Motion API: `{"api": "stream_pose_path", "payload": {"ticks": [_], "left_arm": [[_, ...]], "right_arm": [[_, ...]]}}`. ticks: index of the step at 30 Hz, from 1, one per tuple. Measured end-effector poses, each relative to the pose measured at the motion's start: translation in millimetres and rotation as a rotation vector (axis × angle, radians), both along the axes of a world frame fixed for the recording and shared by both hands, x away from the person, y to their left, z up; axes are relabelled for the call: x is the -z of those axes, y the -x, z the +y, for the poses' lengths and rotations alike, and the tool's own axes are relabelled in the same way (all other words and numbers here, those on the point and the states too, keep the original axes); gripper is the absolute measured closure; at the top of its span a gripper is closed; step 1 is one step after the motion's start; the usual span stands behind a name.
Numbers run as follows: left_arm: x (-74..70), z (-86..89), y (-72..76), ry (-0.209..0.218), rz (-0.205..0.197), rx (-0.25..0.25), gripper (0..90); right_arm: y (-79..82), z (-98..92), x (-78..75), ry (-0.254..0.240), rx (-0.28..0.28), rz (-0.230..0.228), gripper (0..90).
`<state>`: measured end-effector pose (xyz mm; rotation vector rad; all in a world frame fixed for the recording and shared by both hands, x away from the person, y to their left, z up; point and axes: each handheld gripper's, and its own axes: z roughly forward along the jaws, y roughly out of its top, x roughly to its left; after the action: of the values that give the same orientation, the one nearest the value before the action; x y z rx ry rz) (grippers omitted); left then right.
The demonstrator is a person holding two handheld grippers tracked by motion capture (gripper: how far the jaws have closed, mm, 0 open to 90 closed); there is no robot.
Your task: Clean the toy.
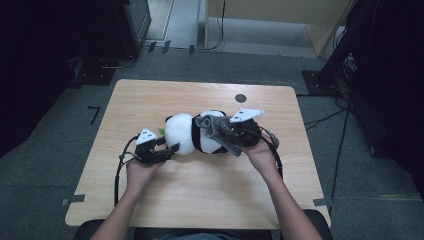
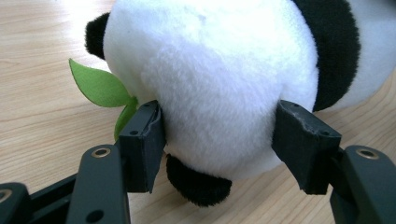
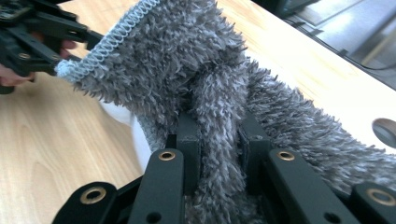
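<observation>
A black-and-white panda plush (image 1: 187, 134) lies on its side in the middle of the wooden table (image 1: 200, 200). My left gripper (image 1: 167, 147) comes in from the left. Its pads press into both sides of the white head (image 2: 210, 70), so the left gripper (image 2: 217, 135) is shut on it. A green felt leaf (image 2: 98, 86) sticks out beside the head. A fluffy grey cloth (image 1: 217, 130) drapes over the panda's body. My right gripper (image 1: 227, 131) is shut on a fold of that cloth (image 3: 187, 60), pinched between the right gripper's (image 3: 219, 135) jaws.
A small dark round disc (image 1: 241, 98) sits near the table's far edge. Cables (image 1: 120, 170) trail from both grippers across the tabletop. Dark equipment stands (image 1: 340, 55) and wires are on the grey floor to the right, beyond the table.
</observation>
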<state>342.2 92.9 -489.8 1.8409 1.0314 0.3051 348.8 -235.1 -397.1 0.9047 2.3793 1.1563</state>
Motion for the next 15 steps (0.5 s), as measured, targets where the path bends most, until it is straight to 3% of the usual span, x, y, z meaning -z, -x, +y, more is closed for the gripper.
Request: {"api": "stream_pose_path", "payload": {"ticks": [6, 15], "left_arm": [[0.3, -0.2, -0.3, 0.003, -0.012, 0.018, 35.2], [0.7, -2.9, -4.0, -0.002, 0.004, 0.035, 32.8]], "right_arm": [[-3.4, -16.9, 8.4, -0.03, 0.05, 0.024, 75.8], [-8.8, -28.6, 20.0, -0.071, 0.101, 0.043, 75.2]]}}
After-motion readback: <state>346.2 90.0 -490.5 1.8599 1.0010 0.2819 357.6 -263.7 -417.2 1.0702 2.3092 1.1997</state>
